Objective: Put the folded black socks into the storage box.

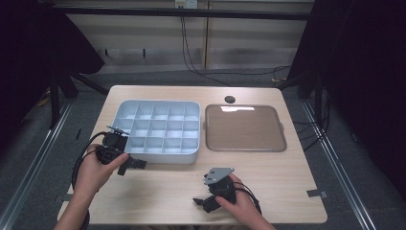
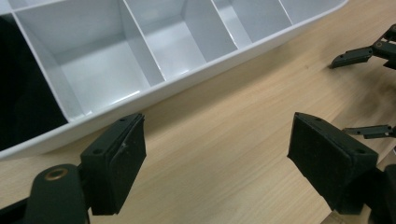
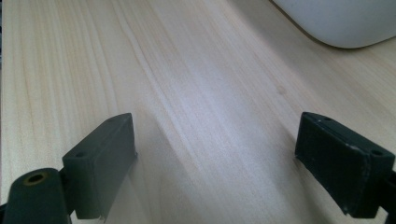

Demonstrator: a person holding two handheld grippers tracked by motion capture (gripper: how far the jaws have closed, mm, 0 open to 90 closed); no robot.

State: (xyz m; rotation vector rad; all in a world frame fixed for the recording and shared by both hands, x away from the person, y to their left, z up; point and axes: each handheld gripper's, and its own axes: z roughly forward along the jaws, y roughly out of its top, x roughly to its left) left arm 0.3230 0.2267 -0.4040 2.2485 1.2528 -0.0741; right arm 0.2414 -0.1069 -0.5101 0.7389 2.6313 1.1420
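Observation:
A white tray of several empty compartments (image 1: 158,129) lies on the left half of the wooden table (image 1: 268,182). Beside it on the right lies a clear flat lid (image 1: 245,128). My left gripper (image 1: 136,165) hovers just off the tray's near-left corner, open and holding nothing. In the left gripper view its jaws (image 2: 217,154) stand wide over bare wood, the tray wall (image 2: 154,93) just beyond them. My right gripper (image 1: 198,202) rests near the table's front edge, open and empty. In the right gripper view its jaws (image 3: 217,158) frame bare wood, a tray corner (image 3: 345,23) far off.
A round cable hole (image 1: 230,99) sits in the table behind the lid. The right gripper's jaws (image 2: 369,51) appear at the top right of the left gripper view. Black cables trail from both grippers toward the person. Dark frames and curtains flank the table.

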